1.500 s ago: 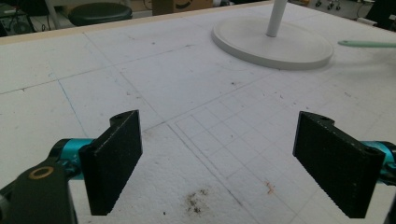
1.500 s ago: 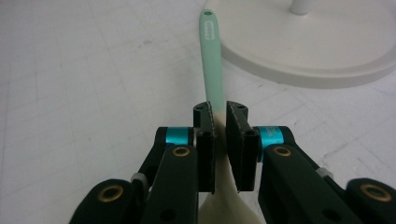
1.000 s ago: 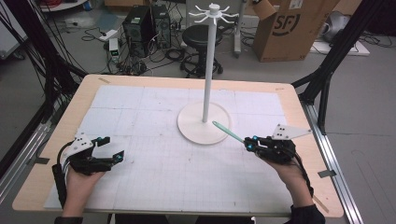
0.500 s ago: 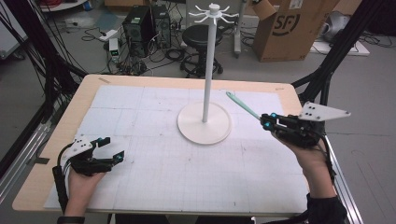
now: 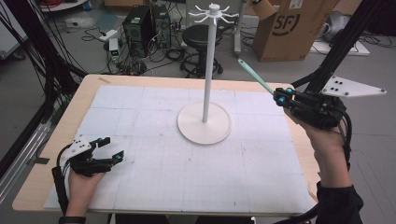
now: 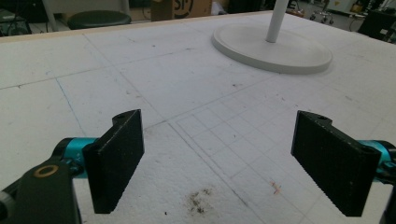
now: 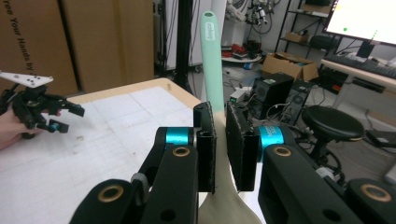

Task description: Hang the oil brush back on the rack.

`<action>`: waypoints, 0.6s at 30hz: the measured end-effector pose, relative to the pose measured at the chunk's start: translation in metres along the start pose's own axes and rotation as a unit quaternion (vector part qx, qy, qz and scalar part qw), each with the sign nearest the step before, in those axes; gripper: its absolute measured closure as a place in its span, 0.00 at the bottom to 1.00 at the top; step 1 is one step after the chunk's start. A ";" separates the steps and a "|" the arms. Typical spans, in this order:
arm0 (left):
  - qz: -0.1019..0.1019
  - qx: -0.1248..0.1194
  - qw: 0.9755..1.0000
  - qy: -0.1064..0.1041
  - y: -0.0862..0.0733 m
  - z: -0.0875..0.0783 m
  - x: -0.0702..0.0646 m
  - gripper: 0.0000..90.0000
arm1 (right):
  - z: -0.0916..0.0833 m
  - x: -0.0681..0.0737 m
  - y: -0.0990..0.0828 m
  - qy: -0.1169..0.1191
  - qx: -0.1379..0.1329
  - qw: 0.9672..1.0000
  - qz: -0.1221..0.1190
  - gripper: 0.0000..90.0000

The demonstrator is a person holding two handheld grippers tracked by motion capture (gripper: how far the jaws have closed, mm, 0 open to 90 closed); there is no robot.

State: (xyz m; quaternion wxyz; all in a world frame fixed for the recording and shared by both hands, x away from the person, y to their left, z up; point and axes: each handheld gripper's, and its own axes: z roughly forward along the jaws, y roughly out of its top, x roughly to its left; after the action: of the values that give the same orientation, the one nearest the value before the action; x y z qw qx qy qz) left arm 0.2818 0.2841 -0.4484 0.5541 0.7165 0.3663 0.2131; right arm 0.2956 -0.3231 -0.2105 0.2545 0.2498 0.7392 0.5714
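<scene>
Currently your right gripper [image 5: 280, 97] is clamped on the wide end of a mint-green spatula [image 5: 256, 77], its handle tip with the hanging hole pointing up and toward the white hook stand [image 5: 209, 70]. Held raised to the right of the stand, off the table [image 5: 299, 154], the hole likely faces the hooks at the top for hanging. Your left gripper [image 5: 108, 150] rests on the table well left of the stand's base, jaws apart and empty, out of the way.
</scene>
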 end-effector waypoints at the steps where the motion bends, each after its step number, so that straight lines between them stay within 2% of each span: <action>1: 0.000 0.000 1.000 0.000 0.000 0.000 0.000 0.20 | 0.000 0.000 0.003 -0.002 -0.002 1.000 -0.001 0.92; 7: 0.003 0.001 1.000 -0.002 0.000 0.000 -0.001 0.20 | -0.001 -0.003 0.020 -0.013 -0.007 1.000 -0.002 0.92; 11: 0.004 0.001 1.000 -0.003 0.000 0.000 -0.001 0.20 | -0.002 -0.004 0.032 -0.012 -0.022 1.000 -0.005 0.92; 18: 0.004 -0.001 1.000 -0.003 0.000 0.001 -0.001 0.20 | 0.002 -0.006 0.046 -0.011 -0.028 1.000 -0.002 0.92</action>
State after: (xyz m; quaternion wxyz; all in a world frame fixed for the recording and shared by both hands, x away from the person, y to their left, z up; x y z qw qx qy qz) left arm 0.2815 0.2828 -0.4486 0.5548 0.7181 0.3620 0.2134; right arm 0.3051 -0.3154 -0.1662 0.2703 0.2478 0.7207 0.5883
